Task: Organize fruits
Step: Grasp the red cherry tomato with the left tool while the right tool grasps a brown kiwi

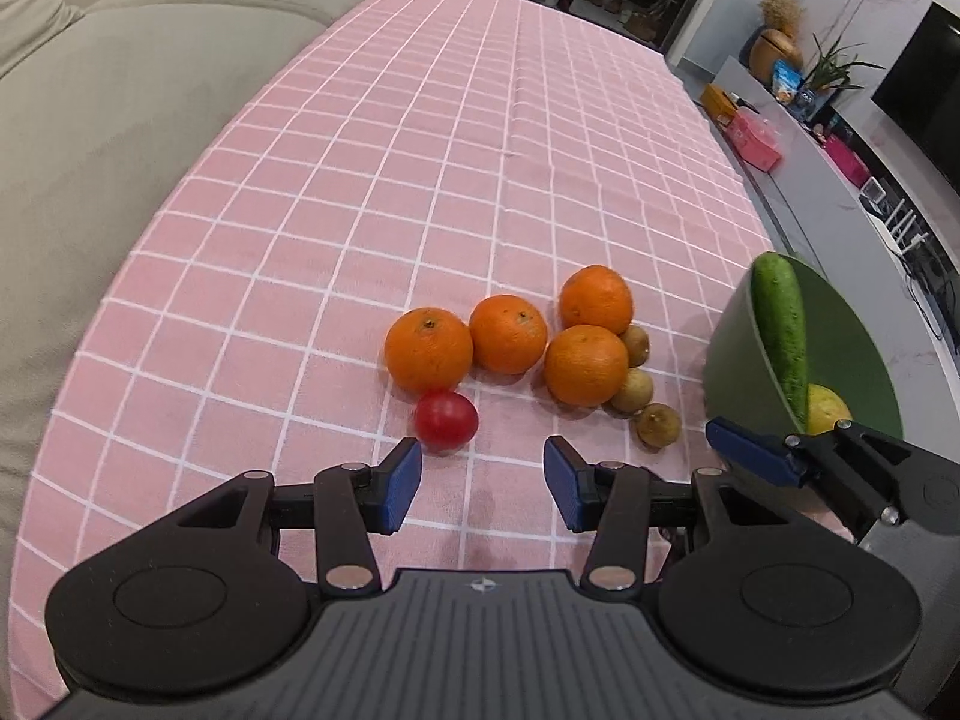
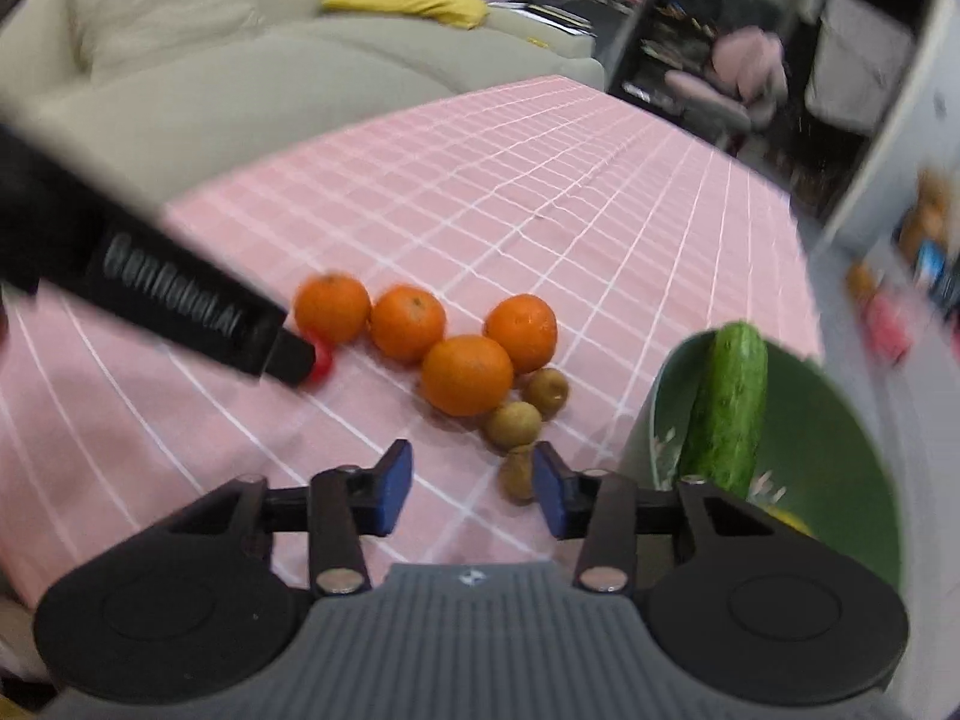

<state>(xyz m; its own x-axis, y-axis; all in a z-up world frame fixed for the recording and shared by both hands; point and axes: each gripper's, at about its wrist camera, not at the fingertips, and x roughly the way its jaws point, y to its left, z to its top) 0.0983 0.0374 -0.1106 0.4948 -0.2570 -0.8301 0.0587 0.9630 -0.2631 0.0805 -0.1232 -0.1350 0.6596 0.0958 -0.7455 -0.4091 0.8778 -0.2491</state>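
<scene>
Several oranges (image 1: 507,333) lie in a cluster on the pink checked tablecloth (image 1: 420,180). A red tomato (image 1: 446,418) rests in front of them, and three small brown fruits (image 1: 631,390) sit to their right. My left gripper (image 1: 483,480) is open and low over the cloth, with the tomato just beyond its left fingertip and nothing between the jaws. My right gripper (image 2: 471,486) is open too. The nearest small brown fruit (image 2: 519,474) lies just ahead of its right pad, and no pad presses on it. A green bowl (image 2: 840,450) holds a cucumber (image 2: 726,402).
The bowl (image 1: 732,360) stands at the table's right edge with a yellow fruit (image 1: 828,408) under the cucumber (image 1: 780,336). A beige sofa (image 1: 90,150) runs along the left. A low shelf with boxes and plants (image 1: 780,120) lies beyond the right edge.
</scene>
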